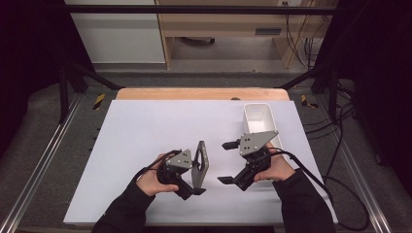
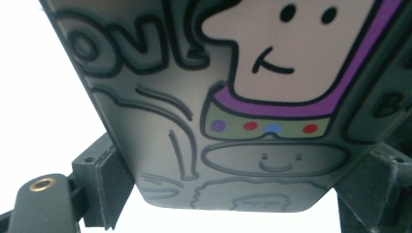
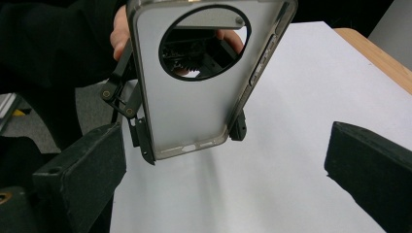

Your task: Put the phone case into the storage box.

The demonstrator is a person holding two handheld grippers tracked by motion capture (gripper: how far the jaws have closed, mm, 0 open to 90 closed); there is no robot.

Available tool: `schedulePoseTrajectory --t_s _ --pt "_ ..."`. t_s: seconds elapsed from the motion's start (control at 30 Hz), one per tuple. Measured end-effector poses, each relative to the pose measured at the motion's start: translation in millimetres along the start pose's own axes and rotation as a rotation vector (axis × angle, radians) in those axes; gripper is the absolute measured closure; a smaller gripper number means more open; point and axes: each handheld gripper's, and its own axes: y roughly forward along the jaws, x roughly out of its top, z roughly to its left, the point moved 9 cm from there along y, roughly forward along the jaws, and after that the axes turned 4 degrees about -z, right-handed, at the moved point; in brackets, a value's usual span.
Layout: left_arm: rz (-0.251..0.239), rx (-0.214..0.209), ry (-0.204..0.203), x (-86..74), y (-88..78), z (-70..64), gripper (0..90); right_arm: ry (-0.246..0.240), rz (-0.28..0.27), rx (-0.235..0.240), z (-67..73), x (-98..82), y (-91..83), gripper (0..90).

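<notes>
At lower centre of the high view, my left hand-held gripper (image 1: 194, 187) clamps a phone case (image 1: 200, 164) upright above the surface (image 1: 145, 131); my right hand-held gripper (image 1: 227, 162), just beside, gapes empty.

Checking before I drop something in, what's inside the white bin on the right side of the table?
The white bin looks bare in its far half, in the high view. Its near end is covered by the right tongs, so that part cannot be judged.

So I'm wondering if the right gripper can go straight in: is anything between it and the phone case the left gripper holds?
Nothing visible: only bare white table lies between the open right gripper and the phone case.
</notes>
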Motion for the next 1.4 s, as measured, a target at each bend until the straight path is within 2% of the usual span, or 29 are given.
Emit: schedulePoseTrajectory --t_s 0.27,0.63,0.83,1.4 --pt "-0.014 -0.033 0.016 6.6 1.8 -7.7 11.4 0.006 -0.027 0.016 5.6 0.2 0.7 1.8" --pt "-0.026 -0.040 0.035 15.1 2.0 -9.1 11.4 0.008 -0.065 0.025 9.7 7.9 -1.7 2.7" --pt "-0.029 -0.047 0.042 18.3 5.4 -10.7 11.4 0.009 -0.065 0.029 11.0 9.1 -1.1 2.3" --pt "0.007 -0.062 0.061 12.7 18.9 -12.6 11.4 0.007 -0.041 0.068 15.9 2.6 10.5 2.9"
